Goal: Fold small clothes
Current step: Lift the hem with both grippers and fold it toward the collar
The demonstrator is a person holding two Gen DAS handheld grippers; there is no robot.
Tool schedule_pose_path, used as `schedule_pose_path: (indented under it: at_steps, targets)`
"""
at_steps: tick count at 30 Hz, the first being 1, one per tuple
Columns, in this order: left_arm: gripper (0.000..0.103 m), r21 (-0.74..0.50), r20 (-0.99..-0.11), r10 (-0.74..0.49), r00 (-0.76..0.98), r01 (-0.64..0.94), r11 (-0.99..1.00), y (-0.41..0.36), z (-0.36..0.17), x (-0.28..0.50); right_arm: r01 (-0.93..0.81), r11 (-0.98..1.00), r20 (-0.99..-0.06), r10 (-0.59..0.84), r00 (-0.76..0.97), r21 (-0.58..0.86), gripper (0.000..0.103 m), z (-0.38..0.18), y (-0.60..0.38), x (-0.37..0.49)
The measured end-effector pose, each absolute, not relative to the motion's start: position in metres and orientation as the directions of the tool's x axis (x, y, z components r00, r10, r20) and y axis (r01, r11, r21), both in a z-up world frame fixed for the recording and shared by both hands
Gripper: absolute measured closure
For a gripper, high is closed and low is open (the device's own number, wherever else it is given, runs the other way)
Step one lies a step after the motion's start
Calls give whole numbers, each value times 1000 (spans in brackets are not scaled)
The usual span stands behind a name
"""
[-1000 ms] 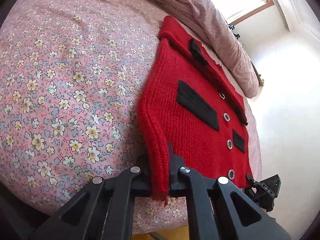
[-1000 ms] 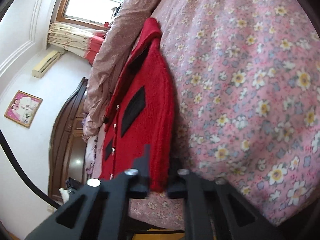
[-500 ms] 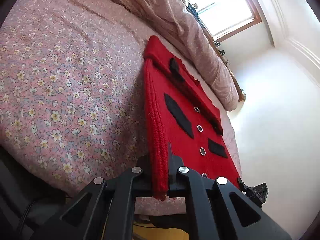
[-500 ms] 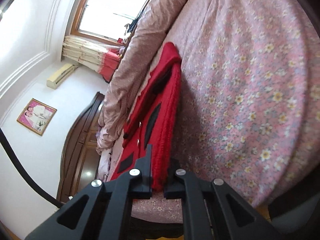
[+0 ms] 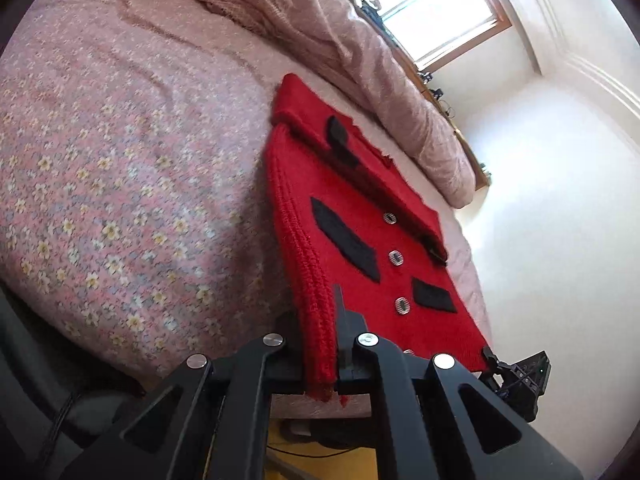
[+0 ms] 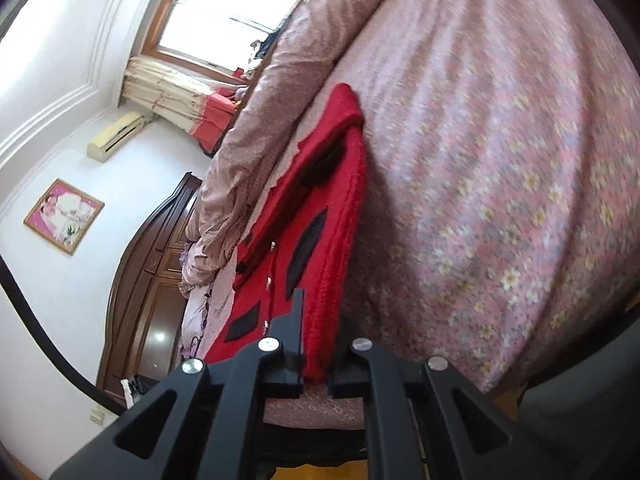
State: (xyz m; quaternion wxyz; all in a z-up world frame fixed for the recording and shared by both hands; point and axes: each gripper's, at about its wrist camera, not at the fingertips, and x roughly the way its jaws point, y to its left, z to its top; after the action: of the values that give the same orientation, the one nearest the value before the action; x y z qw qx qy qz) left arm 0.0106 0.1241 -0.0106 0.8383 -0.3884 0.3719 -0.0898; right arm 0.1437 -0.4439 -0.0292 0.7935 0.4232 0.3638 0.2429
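Both the left gripper (image 5: 320,344) and the right gripper (image 6: 316,344) are clamped on the ribbed hem of the red cardigan (image 5: 360,232), which stretches off toward one o'clock over the flowered bedspread (image 5: 112,184), beside the bunched quilt (image 5: 320,28).

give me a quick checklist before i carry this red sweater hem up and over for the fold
1. Left gripper shut on the red sweater hem: ok.
2. Right gripper shut on the sweater's hem: ok.
3. Bites deep enough: ok, hem edge reaches past both sets of jaws.
4. Sweater spread flat, buttons facing up: ok.
5. Floral bedsheet around the sweater free of clutter: ok.
6. Sleeves tucked evenly: cannot tell.
7. Rumpled quilt clear of the collar end: ok, apart.
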Motion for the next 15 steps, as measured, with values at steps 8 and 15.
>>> schedule_pose_path:
  at_steps: [8,15]
  targets:
    - [102,-796,-455,-483,748,-99,597,137,27,44,-150,510,-318,711,627,847,96,15,-443,175]
    - [102,-787,-423,-445,789,-77,612,150,63,123,-174,496,-284,712,642,851,96,58,-438,257]
